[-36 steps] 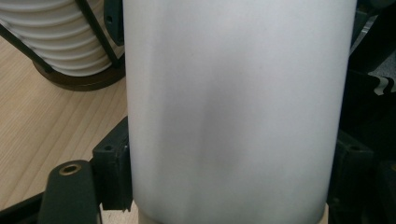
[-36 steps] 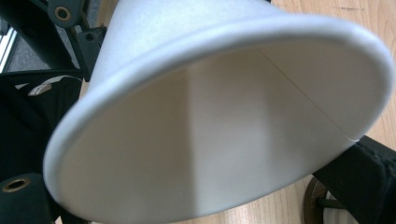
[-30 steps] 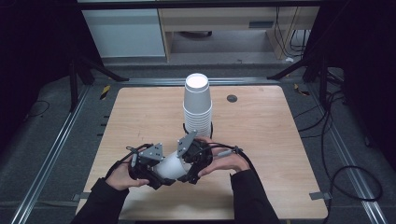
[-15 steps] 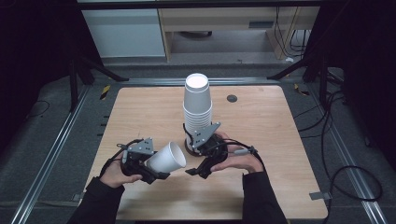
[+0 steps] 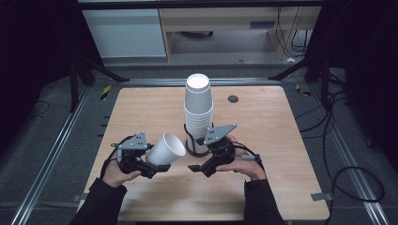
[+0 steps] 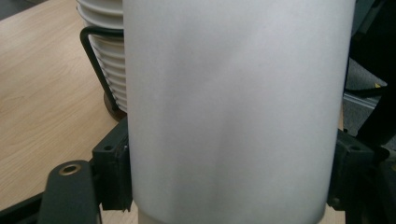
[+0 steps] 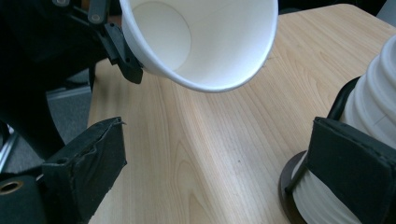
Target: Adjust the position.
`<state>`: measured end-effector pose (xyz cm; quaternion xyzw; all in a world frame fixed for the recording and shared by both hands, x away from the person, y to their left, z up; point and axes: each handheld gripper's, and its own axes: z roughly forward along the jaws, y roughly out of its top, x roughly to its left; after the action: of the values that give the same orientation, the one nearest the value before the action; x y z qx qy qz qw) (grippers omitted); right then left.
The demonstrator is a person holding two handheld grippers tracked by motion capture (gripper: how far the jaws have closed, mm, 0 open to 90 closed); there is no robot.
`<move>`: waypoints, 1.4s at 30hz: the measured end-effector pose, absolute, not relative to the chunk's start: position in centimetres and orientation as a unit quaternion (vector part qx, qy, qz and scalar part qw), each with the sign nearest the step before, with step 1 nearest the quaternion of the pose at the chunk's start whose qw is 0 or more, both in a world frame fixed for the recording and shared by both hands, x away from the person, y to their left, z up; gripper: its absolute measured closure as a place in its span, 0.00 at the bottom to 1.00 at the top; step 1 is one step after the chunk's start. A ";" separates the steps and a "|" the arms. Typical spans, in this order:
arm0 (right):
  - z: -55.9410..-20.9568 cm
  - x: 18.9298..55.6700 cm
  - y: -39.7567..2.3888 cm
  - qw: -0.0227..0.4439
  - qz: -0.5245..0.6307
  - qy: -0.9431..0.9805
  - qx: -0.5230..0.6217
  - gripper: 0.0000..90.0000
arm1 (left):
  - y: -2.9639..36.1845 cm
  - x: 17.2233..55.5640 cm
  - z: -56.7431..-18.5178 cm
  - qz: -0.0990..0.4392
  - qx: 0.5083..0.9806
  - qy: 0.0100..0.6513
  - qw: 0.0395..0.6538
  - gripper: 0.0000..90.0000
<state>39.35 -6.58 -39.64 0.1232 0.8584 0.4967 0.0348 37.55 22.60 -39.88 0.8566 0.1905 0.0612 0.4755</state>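
paper cup (image 5: 165,149) sits clamped in our left tool (image 5: 141,159), jaws closed on its wall near the base, and it lies tipped on its side above the bench (image 5: 141,112) with the open mouth turned toward the right and slightly away from us. in the left gripper view the cup's white wall (image 6: 233,112) stands right in front of the lens, with black jaw pads pressed to both sides of it. our right tool (image 5: 206,164) hangs just to the right of the cup, apart from it, its jaws spread wide with nothing between them. in the right gripper view we look straight into the cup's mouth (image 7: 205,37), its round bottom plain to see, and the two black jaws stand far apart at the lower corners. stack of white cups (image 5: 198,110), set upside down in a black wire holder (image 5: 195,143) (a dark round base under it), rises near the middle of the bench, just behind the right tool. in the right gripper view the right jaw pad sits close against the ribbed rims of that stack (image 7: 373,93); whether it touches we cannot tell. both hands rest low at the near edge of the bench.
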 end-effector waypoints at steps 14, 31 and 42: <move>-40.2 39.2 -6.5 0.000 0.538 0.833 0.129 0.05 | 20.8 37.0 -40.2 0.071 0.855 0.178 0.482 0.24; -40.7 39.3 -6.0 -0.021 0.551 0.823 0.135 0.05 | 19.5 36.6 -40.7 0.069 0.862 0.163 0.474 0.24; -40.8 39.4 -5.6 -0.036 0.563 0.814 0.138 0.05 | 19.0 36.3 -40.7 0.073 0.862 0.155 0.476 0.24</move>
<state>39.38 -5.64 -40.77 0.1380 0.8140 0.5630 -0.0361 36.26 18.98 -40.68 0.8625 0.1548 0.0725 0.4764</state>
